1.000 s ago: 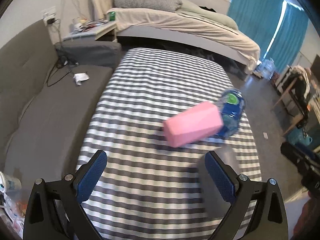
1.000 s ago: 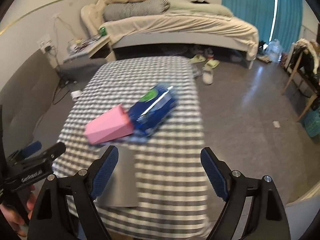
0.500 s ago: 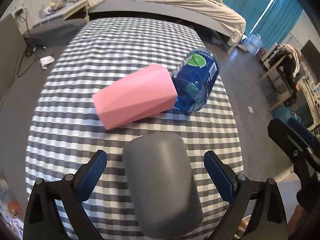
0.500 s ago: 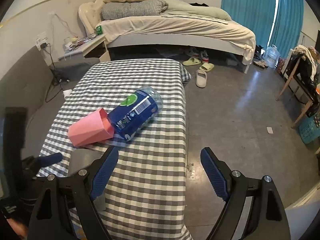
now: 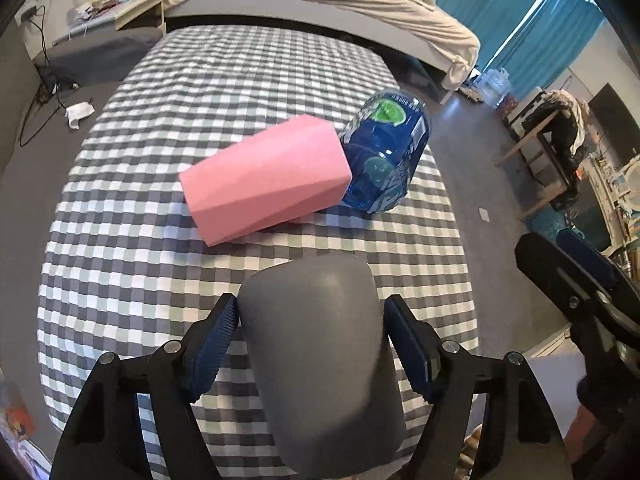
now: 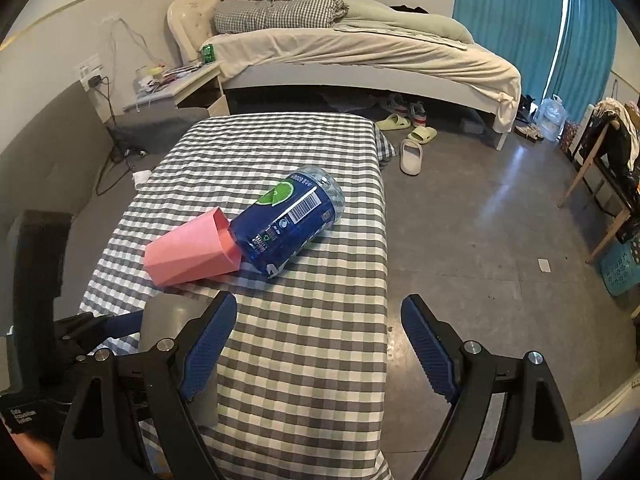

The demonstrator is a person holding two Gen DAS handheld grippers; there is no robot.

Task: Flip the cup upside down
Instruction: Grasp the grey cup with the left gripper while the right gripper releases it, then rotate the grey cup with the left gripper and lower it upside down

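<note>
A grey cup (image 5: 320,356) stands near the front edge of the checkered table (image 5: 140,240). My left gripper (image 5: 312,340) is shut on the grey cup, blue pads pressed on both its sides. In the right wrist view the grey cup (image 6: 168,320) shows partly behind my fingers, with the left gripper beside it. My right gripper (image 6: 316,344) is open and empty, above the table's front right edge. A pink faceted cup (image 5: 264,180) lies on its side mid-table, mouth against a blue bottle; it also shows in the right wrist view (image 6: 188,252).
A blue plastic bottle (image 5: 380,160) lies on its side touching the pink cup, near the table's right edge. Grey sofa at left, a bed (image 6: 360,52) and nightstand at the back, slippers (image 6: 412,156) on the floor to the right.
My left gripper has closed its fingers onto the grey cup, which stood between open fingers half a second ago. The right gripper stays open and has barely moved.
</note>
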